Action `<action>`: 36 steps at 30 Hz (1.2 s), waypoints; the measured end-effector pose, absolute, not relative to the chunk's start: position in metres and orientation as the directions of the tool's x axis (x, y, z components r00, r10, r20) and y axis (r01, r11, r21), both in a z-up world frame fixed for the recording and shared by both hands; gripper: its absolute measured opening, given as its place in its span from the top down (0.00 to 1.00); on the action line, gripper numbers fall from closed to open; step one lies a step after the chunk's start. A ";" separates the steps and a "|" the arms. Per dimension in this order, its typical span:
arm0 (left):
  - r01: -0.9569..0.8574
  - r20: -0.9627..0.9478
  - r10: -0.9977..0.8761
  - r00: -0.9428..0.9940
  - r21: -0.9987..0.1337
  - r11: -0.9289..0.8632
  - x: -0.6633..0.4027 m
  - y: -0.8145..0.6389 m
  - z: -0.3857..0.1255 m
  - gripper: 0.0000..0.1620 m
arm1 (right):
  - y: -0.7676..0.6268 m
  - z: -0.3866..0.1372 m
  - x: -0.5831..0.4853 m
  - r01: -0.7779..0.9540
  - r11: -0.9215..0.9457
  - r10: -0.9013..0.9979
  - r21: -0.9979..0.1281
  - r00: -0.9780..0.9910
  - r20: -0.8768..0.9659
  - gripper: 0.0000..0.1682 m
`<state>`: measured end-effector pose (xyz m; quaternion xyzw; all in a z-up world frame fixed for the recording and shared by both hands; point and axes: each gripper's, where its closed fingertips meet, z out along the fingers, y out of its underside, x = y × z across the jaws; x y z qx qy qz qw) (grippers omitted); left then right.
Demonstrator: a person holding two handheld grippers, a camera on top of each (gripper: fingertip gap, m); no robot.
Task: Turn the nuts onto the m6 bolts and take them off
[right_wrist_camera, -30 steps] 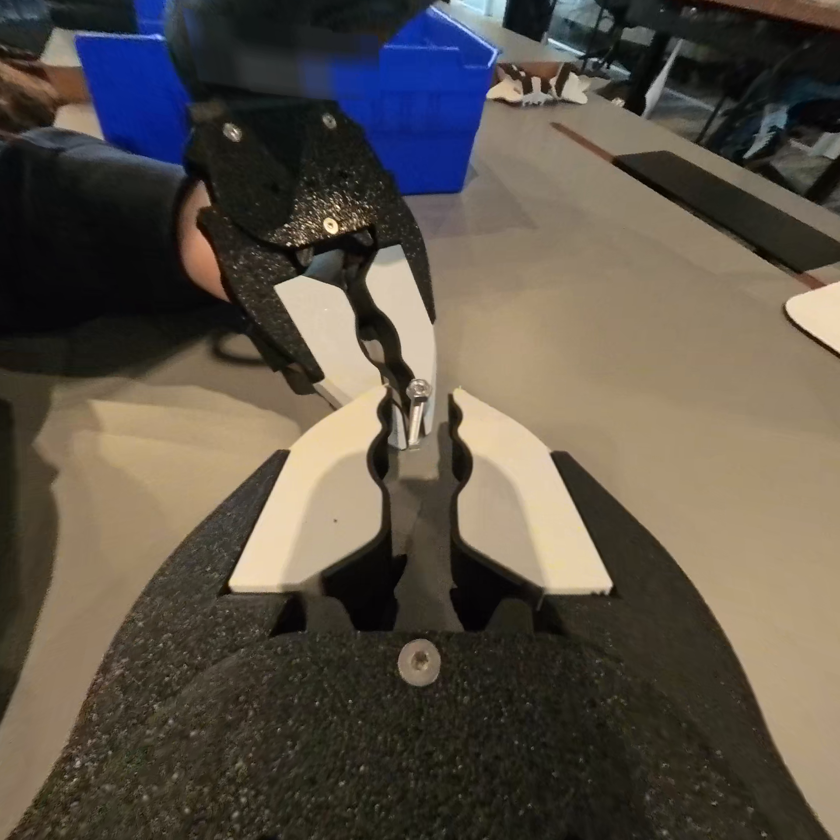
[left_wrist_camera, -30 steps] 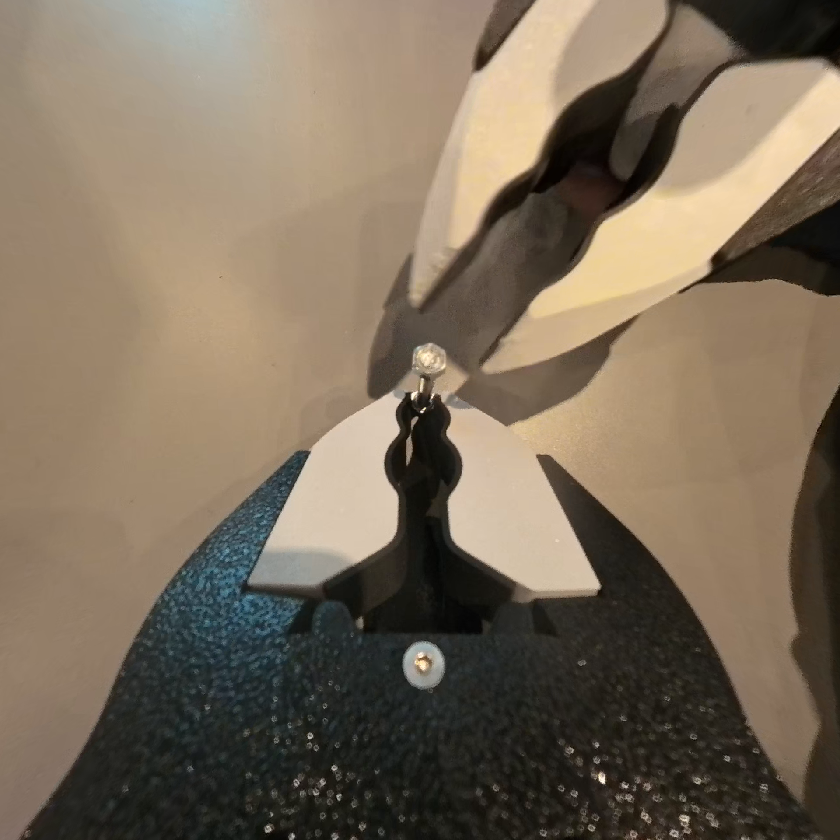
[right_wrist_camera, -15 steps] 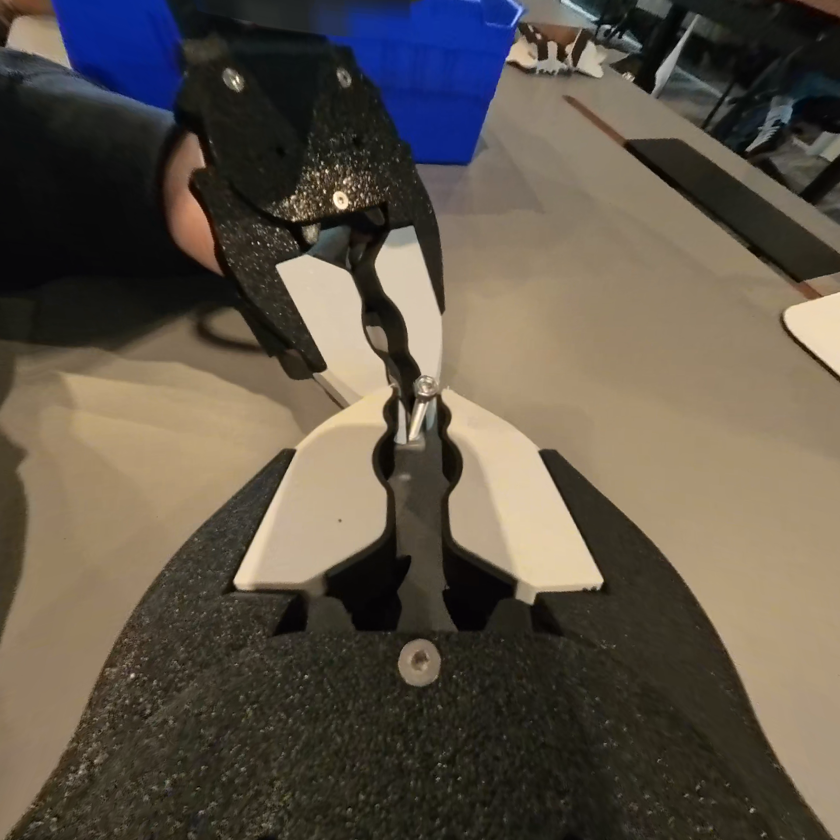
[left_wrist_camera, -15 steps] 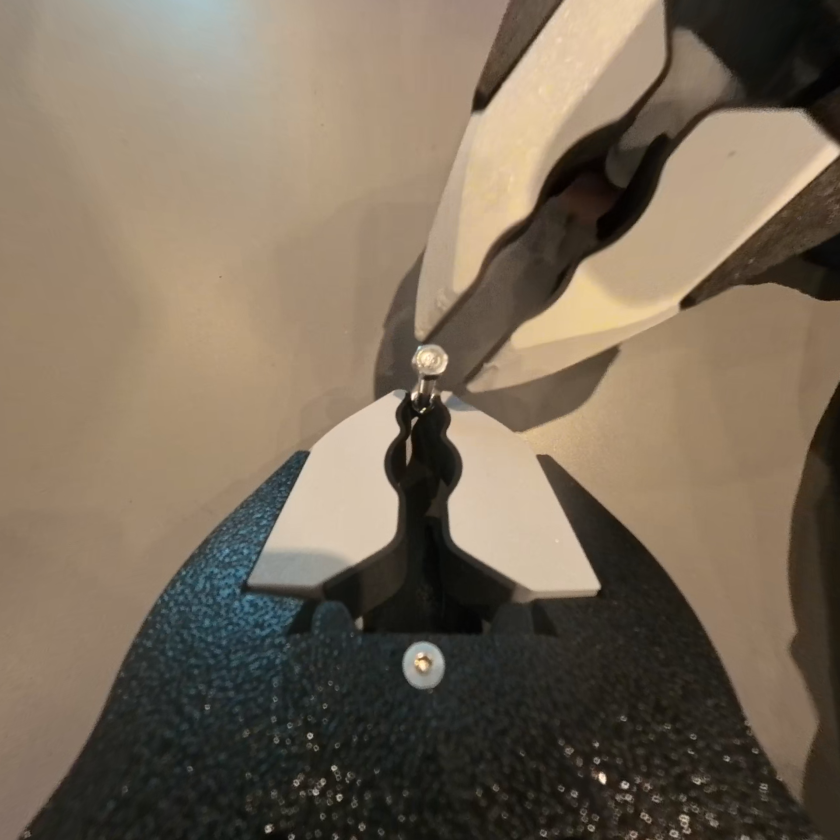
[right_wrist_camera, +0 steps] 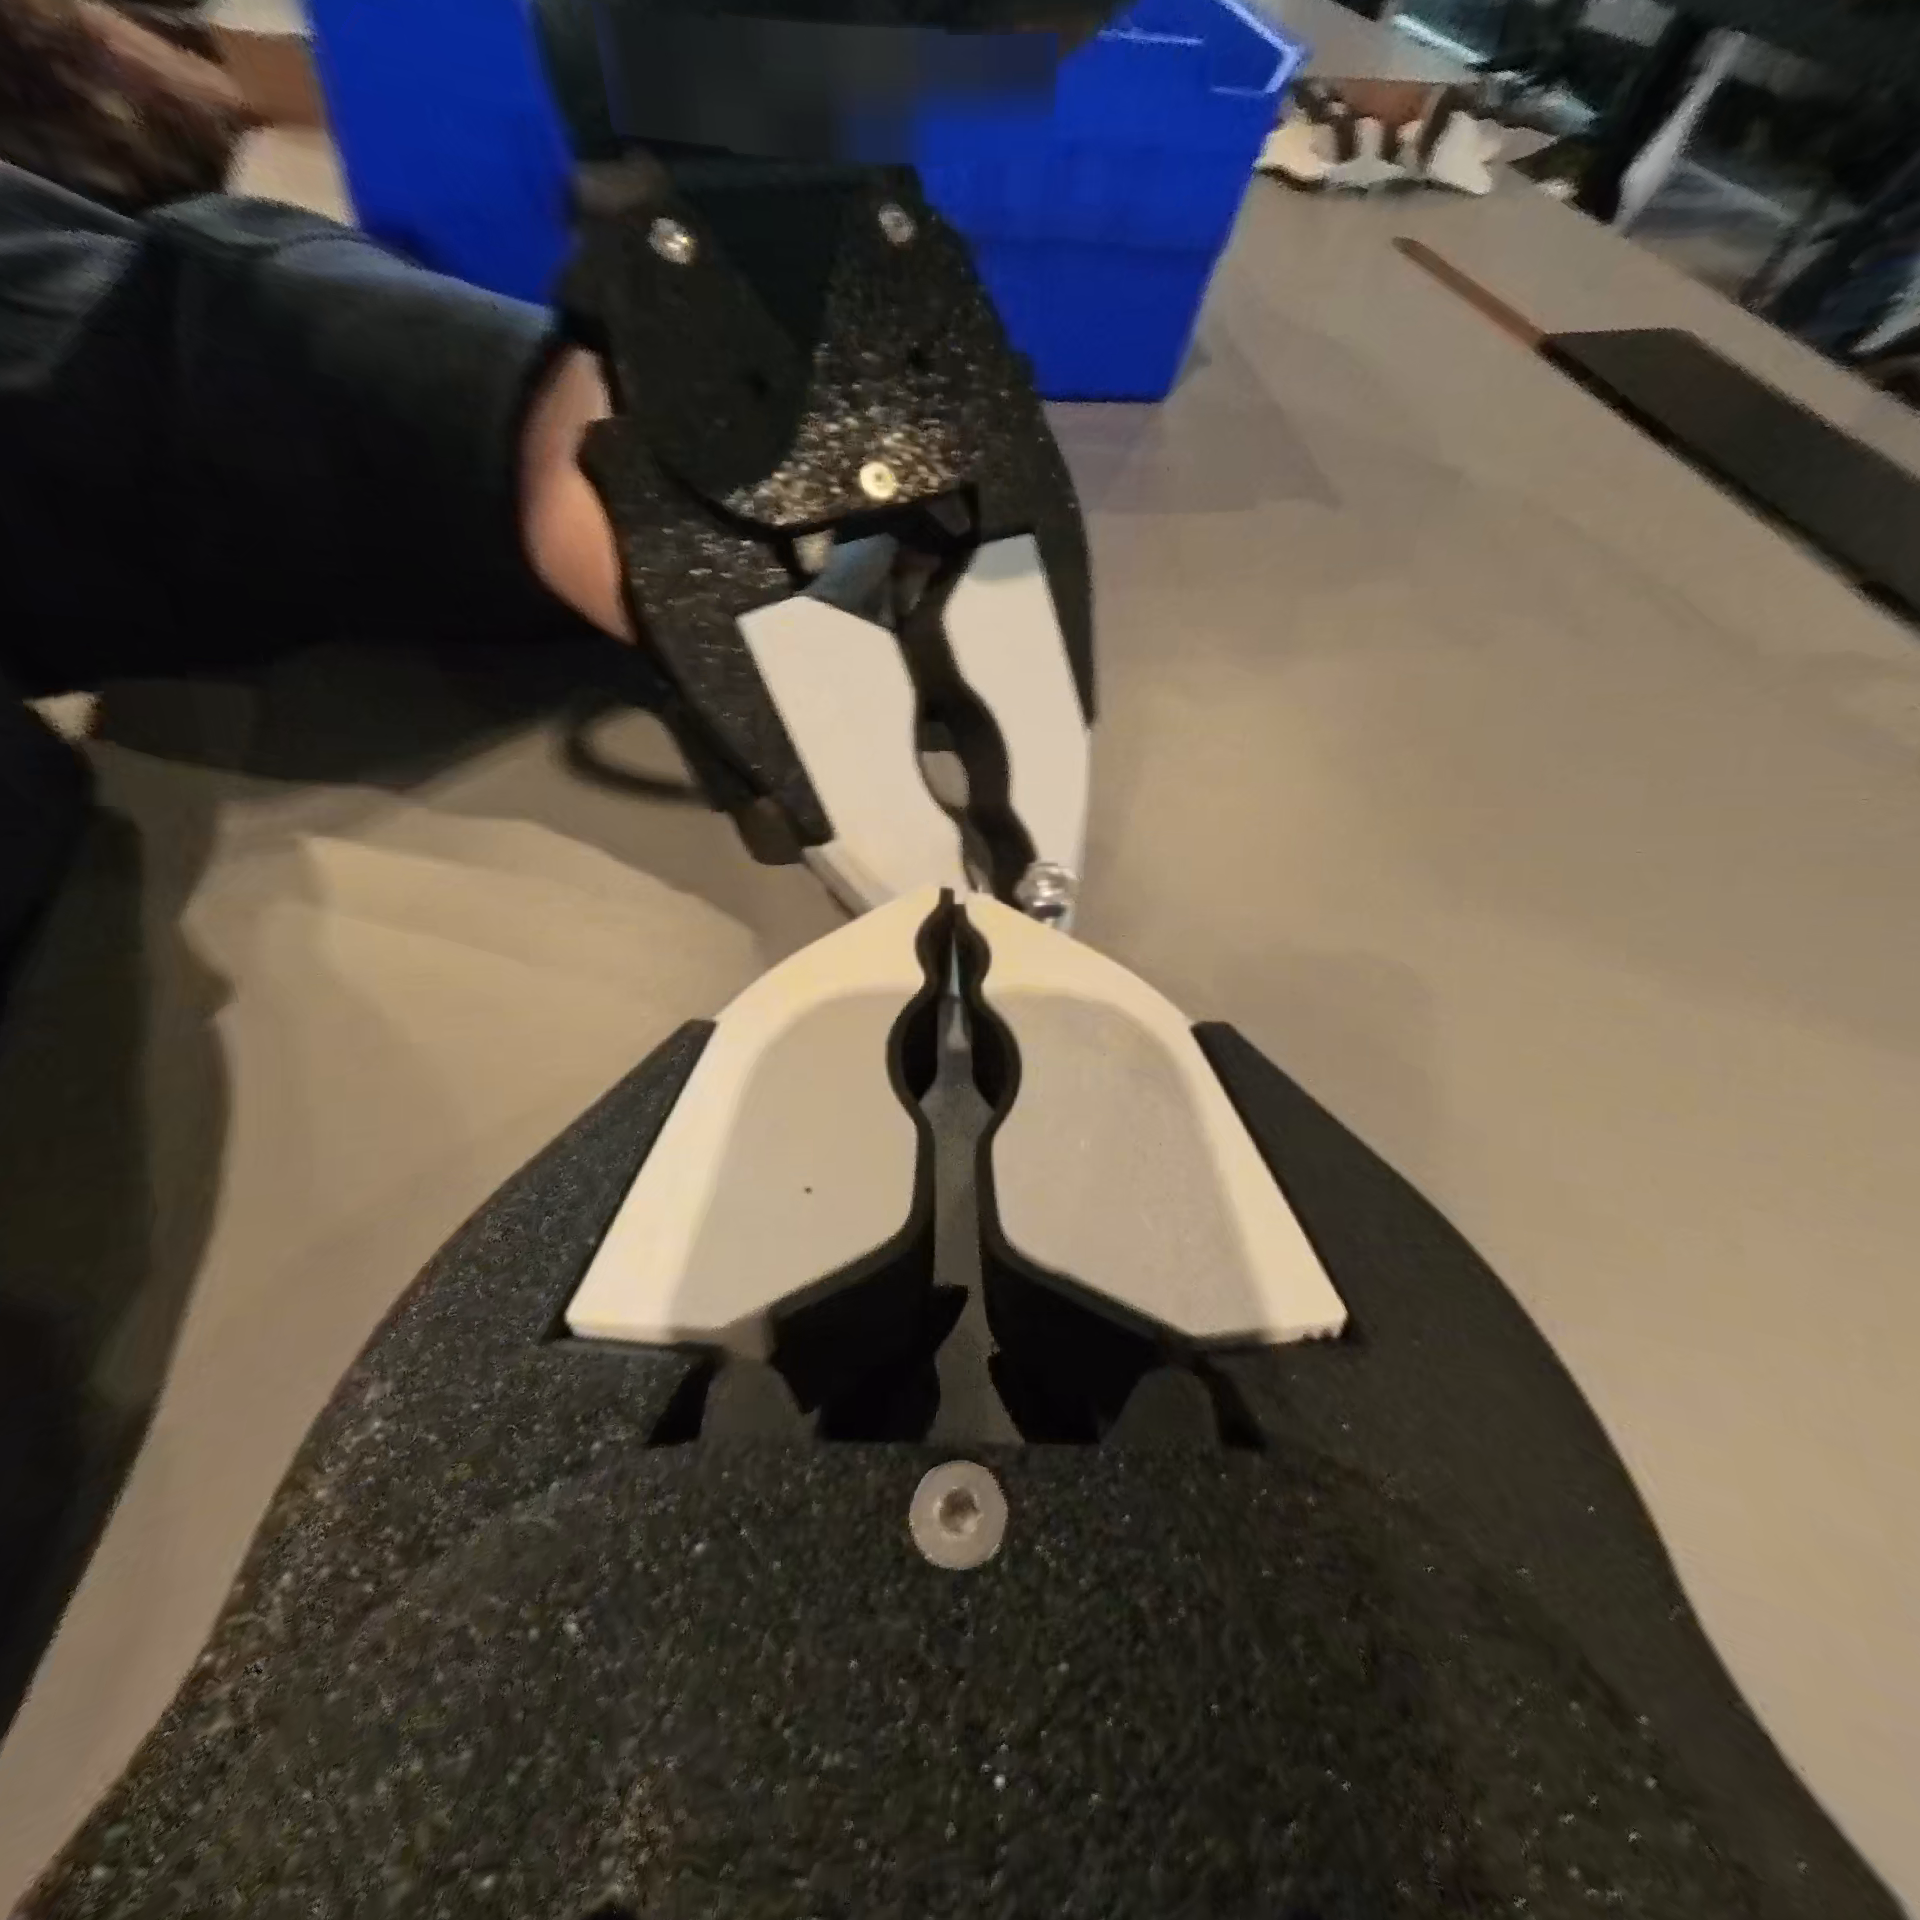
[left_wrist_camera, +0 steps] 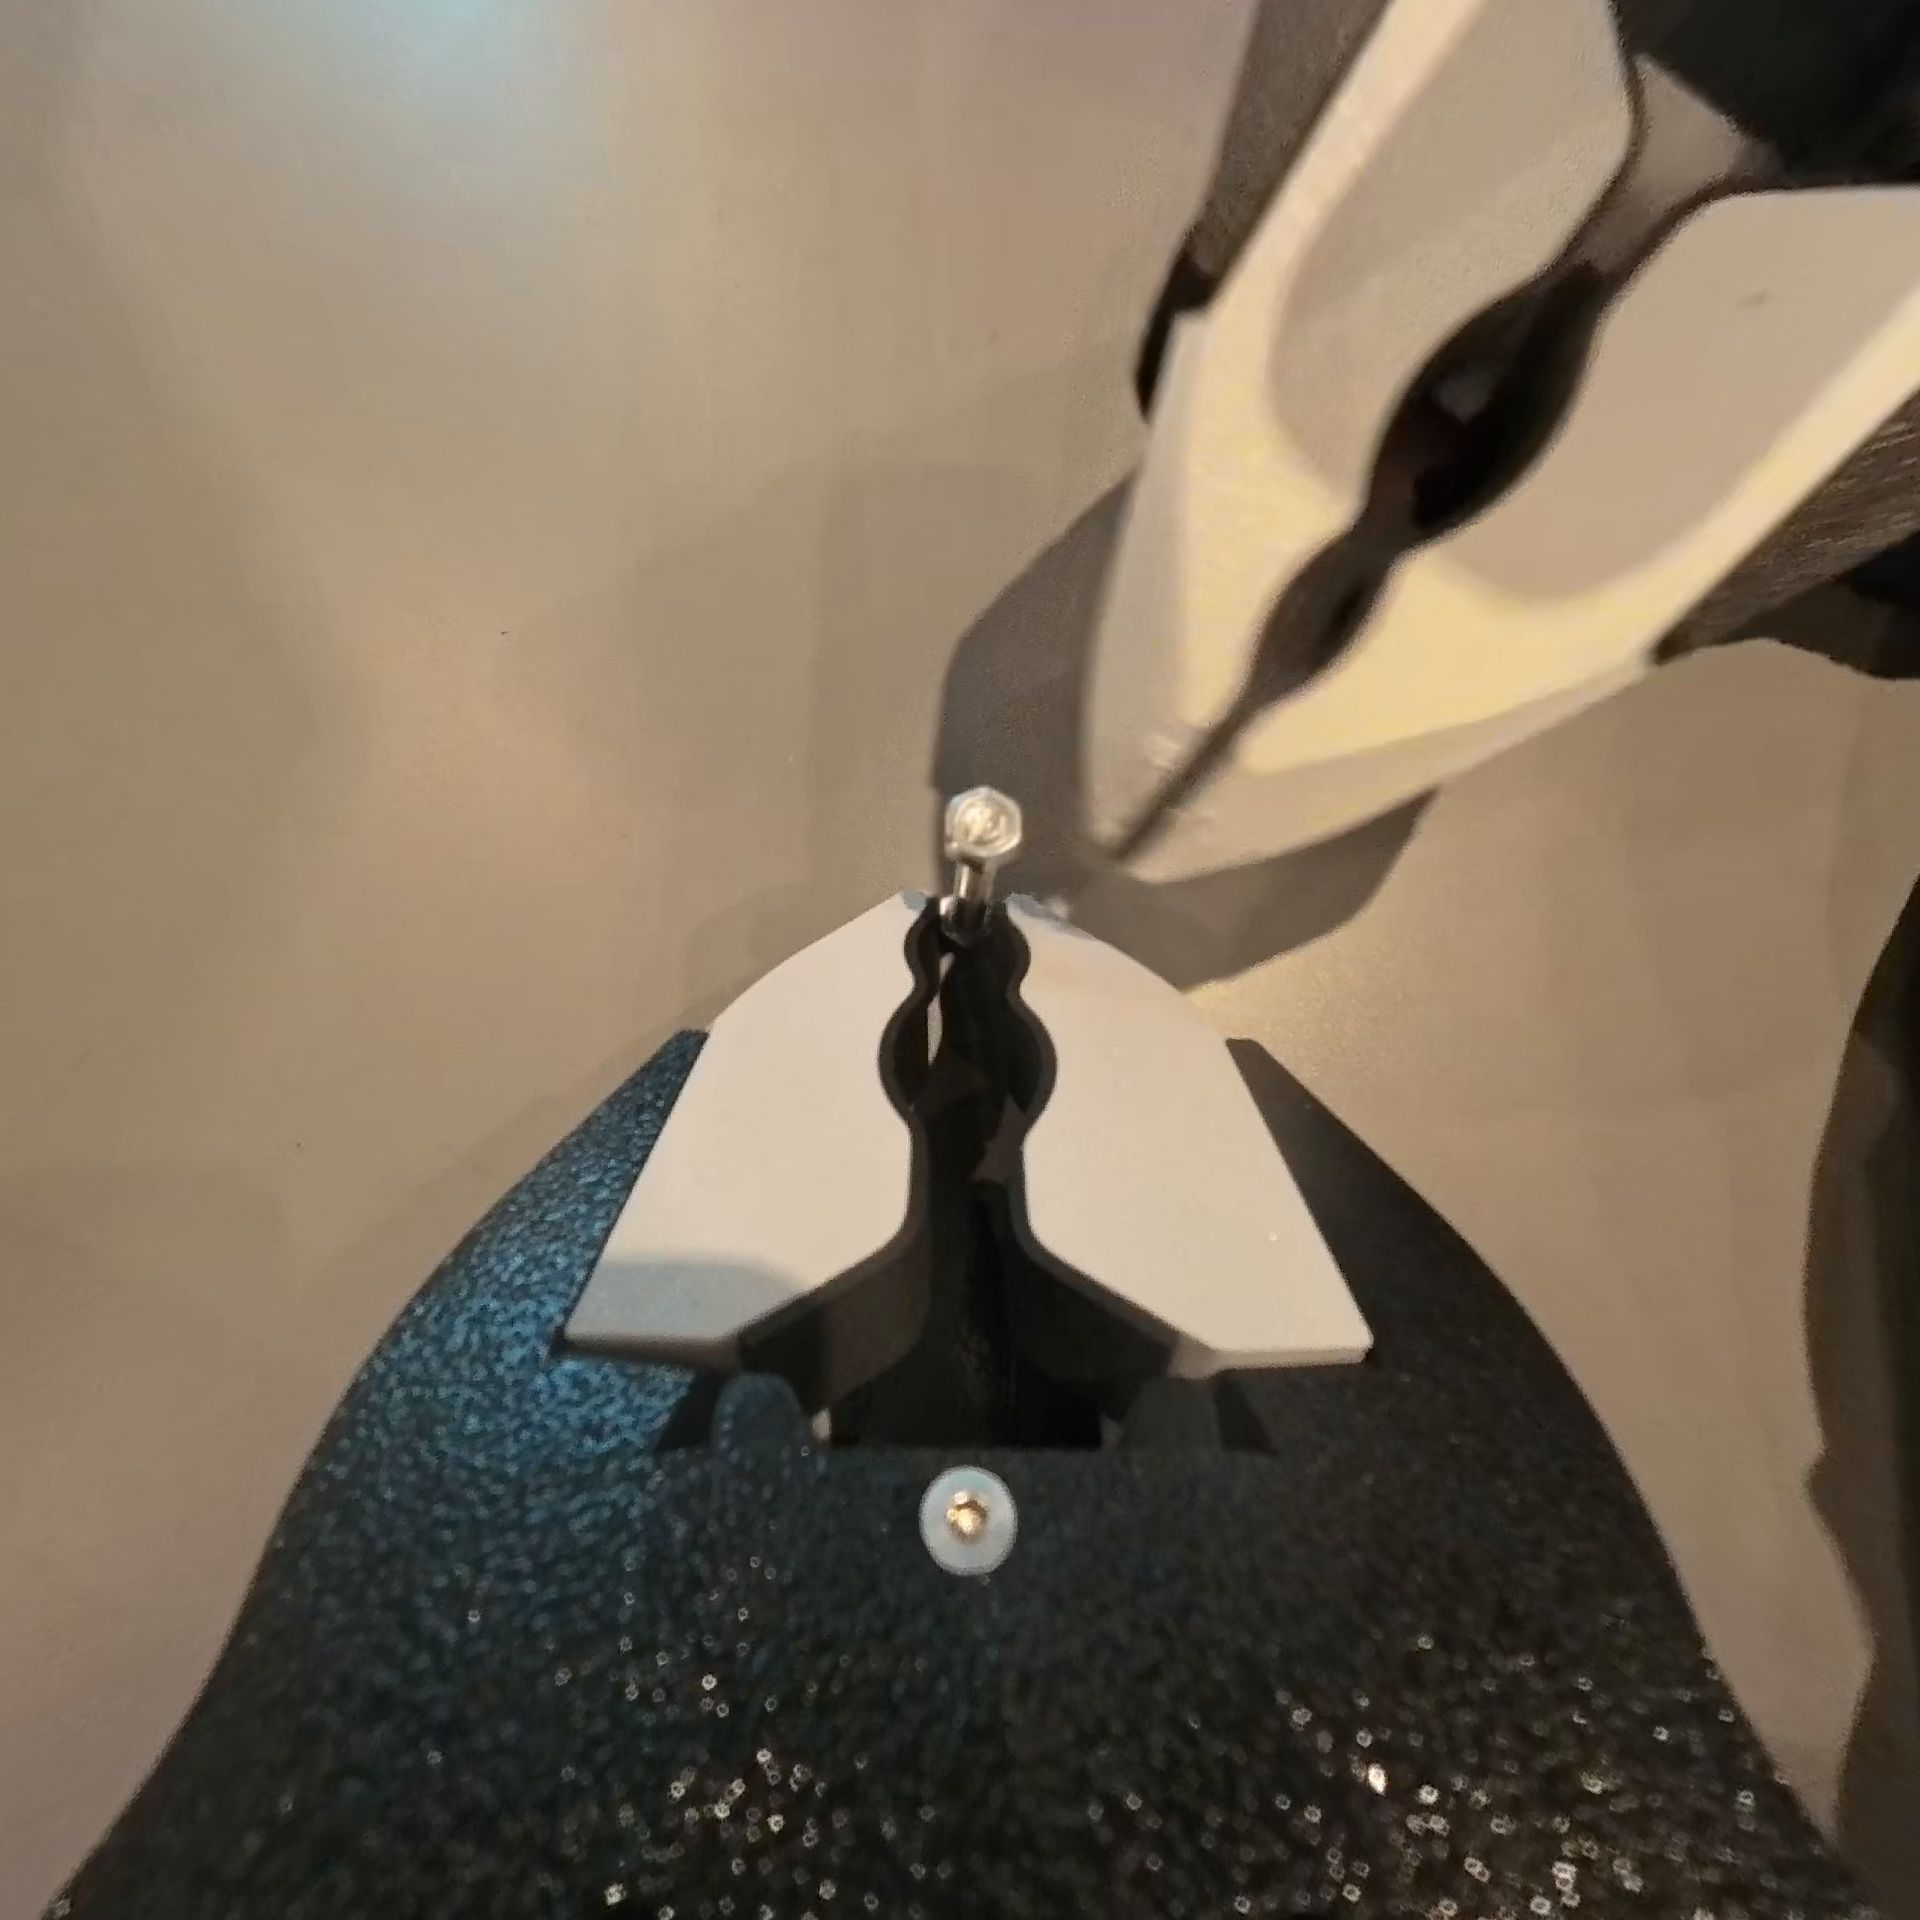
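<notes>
Left wrist view — left gripper clamps bolt, right gripper closed beside.

Dim warm light, soft shadows, blurred edges

Small silver steel hex-head bolt: shank pinched at the very tips of the left gripper, hex head sticking out beyond them, held clear of the grey table. From the right wrist view, bolt head shows just right of the closed right gripper tips. Nut not discernible.
</notes>
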<state>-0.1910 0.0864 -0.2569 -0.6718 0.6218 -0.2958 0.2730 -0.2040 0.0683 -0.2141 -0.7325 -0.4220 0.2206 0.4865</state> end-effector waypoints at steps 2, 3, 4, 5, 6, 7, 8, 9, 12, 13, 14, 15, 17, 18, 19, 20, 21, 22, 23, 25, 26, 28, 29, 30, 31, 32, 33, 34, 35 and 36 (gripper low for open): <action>-0.674 0.058 -0.997 0.051 -0.735 -0.077 -0.191 0.086 -0.257 0.95 | 0.069 -0.212 -0.202 0.375 -0.174 0.828 -0.910 0.556 0.071 1.00; -0.674 0.058 -0.997 0.051 -0.735 -0.077 -0.191 0.086 -0.257 0.94 | 0.074 -0.211 -0.199 0.373 -0.167 0.807 -0.913 0.584 0.091 1.00; -0.674 0.058 -0.997 0.051 -0.735 -0.078 -0.191 0.086 -0.257 0.95 | 0.079 -0.209 -0.196 0.375 -0.160 0.784 -0.913 0.610 0.113 0.99; -0.674 0.058 -0.997 0.052 -0.735 -0.078 -0.191 0.086 -0.257 0.95 | 0.084 -0.208 -0.193 0.377 -0.159 0.763 -0.912 0.634 0.129 0.99; -0.674 0.058 -0.997 0.052 -0.735 -0.077 -0.191 0.086 -0.257 0.95 | 0.088 -0.209 -0.192 0.387 -0.165 0.746 -0.907 0.651 0.142 1.00; -0.674 0.057 -0.997 0.052 -0.735 -0.077 -0.191 0.086 -0.257 0.94 | 0.091 -0.211 -0.190 0.401 -0.174 0.731 -0.899 0.665 0.156 1.00; -0.674 0.058 -0.997 0.052 -0.735 -0.078 -0.191 0.086 -0.257 0.94 | 0.092 -0.215 -0.190 0.418 -0.183 0.727 -0.890 0.666 0.164 1.00; -0.674 0.059 -0.997 0.052 -0.735 -0.079 -0.191 0.086 -0.257 0.95 | 0.092 -0.219 -0.191 0.434 -0.192 0.733 -0.880 0.660 0.165 1.00; -0.674 0.059 -0.997 0.052 -0.735 -0.078 -0.191 0.086 -0.257 0.95 | 0.073 -0.222 -0.202 0.444 -0.174 0.817 -0.879 0.563 0.122 1.00; -0.674 0.059 -0.997 0.052 -0.735 -0.078 -0.191 0.086 -0.257 0.95 | 0.071 -0.220 -0.201 0.426 -0.179 0.821 -0.887 0.561 0.103 1.00; -0.674 0.060 -0.997 0.052 -0.735 -0.079 -0.191 0.086 -0.257 0.95 | 0.073 -0.219 -0.198 0.416 -0.190 0.812 -0.889 0.576 0.096 1.00; -0.674 0.059 -0.997 0.052 -0.735 -0.078 -0.191 0.086 -0.257 0.94 | 0.079 -0.218 -0.193 0.406 -0.200 0.785 -0.892 0.611 0.102 1.00; -0.674 0.057 -0.997 0.052 -0.734 -0.077 -0.191 0.086 -0.257 0.94 | 0.089 -0.214 -0.185 0.388 -0.217 0.739 -0.896 0.665 0.109 1.00; -0.674 0.057 -0.997 0.052 -0.734 -0.077 -0.191 0.086 -0.257 0.94 | 0.093 -0.213 -0.184 0.381 -0.222 0.726 -0.897 0.679 0.109 1.00; -0.674 0.058 -0.997 0.052 -0.735 -0.078 -0.191 0.086 -0.257 0.95 | 0.096 -0.212 -0.183 0.380 -0.224 0.715 -0.897 0.690 0.114 1.00; -0.674 0.058 -0.997 0.052 -0.735 -0.078 -0.191 0.086 -0.257 0.95 | 0.098 -0.213 -0.184 0.387 -0.223 0.713 -0.895 0.691 0.121 1.00; -0.674 0.058 -0.997 0.051 -0.735 -0.078 -0.191 0.086 -0.257 0.95 | 0.096 -0.216 -0.187 0.399 -0.222 0.728 -0.890 0.675 0.121 1.00; -0.674 0.059 -0.997 0.051 -0.735 -0.079 -0.191 0.086 -0.257 0.94 | 0.090 -0.217 -0.192 0.409 -0.213 0.762 -0.887 0.638 0.110 1.00; -0.673 0.062 -0.997 0.052 -0.735 -0.081 -0.191 0.086 -0.257 0.94 | 0.081 -0.218 -0.198 0.415 -0.197 0.804 -0.888 0.587 0.096 1.00; -0.673 0.061 -0.997 0.051 -0.736 -0.080 -0.191 0.086 -0.257 0.95 | 0.068 -0.218 -0.206 0.403 -0.182 0.851 -0.897 0.521 0.061 1.00; -0.673 0.060 -0.997 0.051 -0.735 -0.078 -0.191 0.086 -0.257 0.95 | 0.068 -0.218 -0.204 0.399 -0.188 0.849 -0.897 0.525 0.055 1.00; -0.673 0.060 -0.997 0.051 -0.735 -0.079 -0.191 0.086 -0.257 0.95 | 0.078 -0.214 -0.196 0.381 -0.192 0.809 -0.904 0.583 0.074 1.00; -0.673 0.060 -0.997 0.051 -0.735 -0.079 -0.191 0.086 -0.257 0.94 | 0.083 -0.212 -0.193 0.371 -0.197 0.789 -0.908 0.610 0.078 1.00; -0.674 0.060 -0.997 0.051 -0.735 -0.079 -0.191 0.086 -0.257 0.94 | 0.088 -0.211 -0.190 0.364 -0.207 0.768 -0.908 0.636 0.080 1.00; -0.674 0.059 -0.997 0.051 -0.735 -0.079 -0.191 0.086 -0.257 0.95 | 0.092 -0.211 -0.187 0.365 -0.214 0.751 -0.906 0.655 0.086 1.00; -0.674 0.060 -0.997 0.051 -0.735 -0.079 -0.191 0.086 -0.257 0.95 | 0.094 -0.213 -0.186 0.373 -0.219 0.741 -0.902 0.664 0.095 1.00; -0.674 0.060 -0.997 0.051 -0.735 -0.079 -0.191 0.086 -0.257 0.94 | 0.095 -0.215 -0.187 0.383 -0.221 0.740 -0.897 0.665 0.101 1.00; -0.673 0.060 -0.997 0.051 -0.735 -0.079 -0.191 0.086 -0.257 0.95 | 0.094 -0.216 -0.189 0.388 -0.220 0.748 -0.895 0.656 0.101 1.00; -0.673 0.061 -0.997 0.051 -0.735 -0.080 -0.191 0.086 -0.257 0.94 | 0.090 -0.218 -0.193 0.396 -0.214 0.771 -0.893 0.630 0.095 1.00; -0.673 0.063 -0.997 0.052 -0.735 -0.082 -0.191 0.086 -0.257 0.94 | 0.080 -0.219 -0.200 0.412 -0.194 0.819 -0.890 0.568 0.085 1.00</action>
